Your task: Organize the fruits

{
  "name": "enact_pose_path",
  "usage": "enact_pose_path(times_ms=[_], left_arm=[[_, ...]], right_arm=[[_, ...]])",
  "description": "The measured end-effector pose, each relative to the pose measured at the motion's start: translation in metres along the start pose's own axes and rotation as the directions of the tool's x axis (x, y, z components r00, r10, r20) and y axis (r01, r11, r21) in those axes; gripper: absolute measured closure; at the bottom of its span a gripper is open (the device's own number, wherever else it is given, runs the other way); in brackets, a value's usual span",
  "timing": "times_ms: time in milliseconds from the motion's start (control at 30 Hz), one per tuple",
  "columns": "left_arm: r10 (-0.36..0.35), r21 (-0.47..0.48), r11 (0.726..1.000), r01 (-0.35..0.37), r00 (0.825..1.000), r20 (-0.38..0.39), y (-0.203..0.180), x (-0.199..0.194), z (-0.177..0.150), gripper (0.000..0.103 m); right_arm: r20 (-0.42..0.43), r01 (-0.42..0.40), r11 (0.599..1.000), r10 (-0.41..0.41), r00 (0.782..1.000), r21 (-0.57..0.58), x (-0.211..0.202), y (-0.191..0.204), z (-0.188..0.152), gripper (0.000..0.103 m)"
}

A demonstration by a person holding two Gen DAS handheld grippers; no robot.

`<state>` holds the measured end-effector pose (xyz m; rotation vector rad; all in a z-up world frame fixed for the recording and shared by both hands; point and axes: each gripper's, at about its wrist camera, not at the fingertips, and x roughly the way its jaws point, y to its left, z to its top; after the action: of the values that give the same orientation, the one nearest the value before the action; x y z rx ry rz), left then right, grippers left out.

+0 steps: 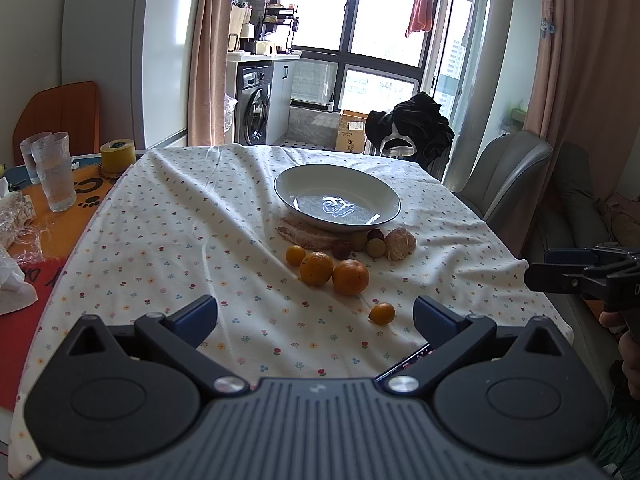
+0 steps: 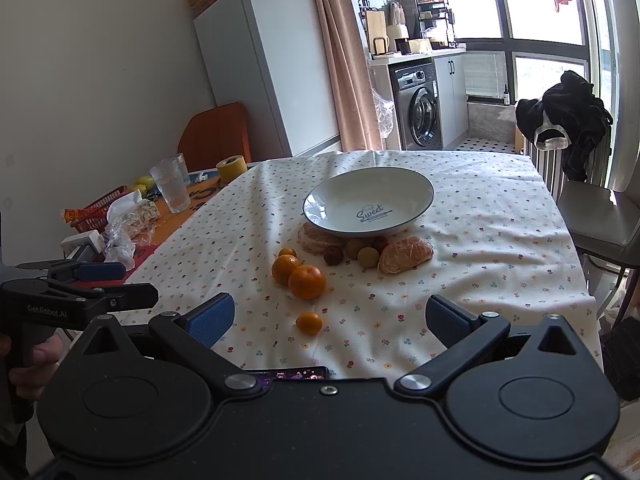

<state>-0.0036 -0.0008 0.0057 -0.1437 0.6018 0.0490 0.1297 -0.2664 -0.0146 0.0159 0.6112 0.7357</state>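
Left gripper (image 1: 316, 320): hovering over the near edge of the table, jaws standing wide apart, gripping nothing. Right gripper (image 2: 330, 318): likewise hovering low at the near edge, jaws spread, nothing between them. Each is showing up at the side of the other's view.

Phone (image 2: 294, 373): lying screen-up on the tablecloth (image 2: 480, 240) just under the right gripper.

Fruit, working outward:
- Small orange (image 2: 309, 323), sitting alone, nearest both grippers.
- Two larger oranges (image 2: 307, 281), touching each other, with another small orange (image 2: 287, 252) just behind.
- Cluster of small round fruits (image 2: 368, 257), brown, red and pale, lying against the front of the plate.
- Two peeled citrus pieces (image 2: 405, 255), one at each side of that cluster; the left one is tucked partly under the rim.

Plate (image 2: 416, 184): white, dark-rimmed, sitting empty beyond the fruit.

Judgement: nothing is yet sorted, so the first pick is pending. The lone small orange is looking the easiest start; jaws should be straddling it across its widest part and closing gently, since round fruit is apt to roll on the wrinkled cloth. Peeled pieces are looking soft and calling for a light squeeze.

Writing: "Sweet" printed inside the plate, smaller line beneath unreadable; "GenRobot.AI" on the left gripper's body in the right view.
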Motion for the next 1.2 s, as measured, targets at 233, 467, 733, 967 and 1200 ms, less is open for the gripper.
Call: enact_pose_path(times_ms=[233, 467, 733, 967, 1200], left_arm=[[-0.001, -0.002, 1.000, 0.001, 1.000, 0.000, 0.001, 0.000, 0.000, 0.000], [0.009, -0.016, 1.000, -0.009, 1.000, 0.005, 0.007, 0.007, 0.001, 0.000], [0.007, -0.031, 0.999, -0.006, 1.000, 0.016, 0.007, 0.027, -0.001, 0.000], [-0.016, -0.047, 0.999, 0.017, 1.000, 0.019, 0.009, 0.042, -0.003, 0.002], [-0.030, -0.047, 0.998, 0.030, 1.000, 0.005, 0.010, 0.057, -0.002, 0.009]], right_arm=[[0.000, 0.001, 1.000, -0.001, 1.000, -0.003, 0.000, 0.001, 0.000, 0.000], [-0.005, -0.004, 1.000, 0.004, 1.000, 0.004, 0.004, -0.001, -0.002, 0.000], [-0.012, -0.025, 1.000, 0.026, 1.000, 0.008, 0.018, -0.009, -0.008, 0.000], [-0.016, -0.040, 0.999, 0.040, 0.999, 0.013, 0.031, -0.016, -0.013, 0.000], [-0.016, -0.067, 0.997, 0.068, 0.998, 0.030, 0.044, -0.024, -0.014, 0.001]])
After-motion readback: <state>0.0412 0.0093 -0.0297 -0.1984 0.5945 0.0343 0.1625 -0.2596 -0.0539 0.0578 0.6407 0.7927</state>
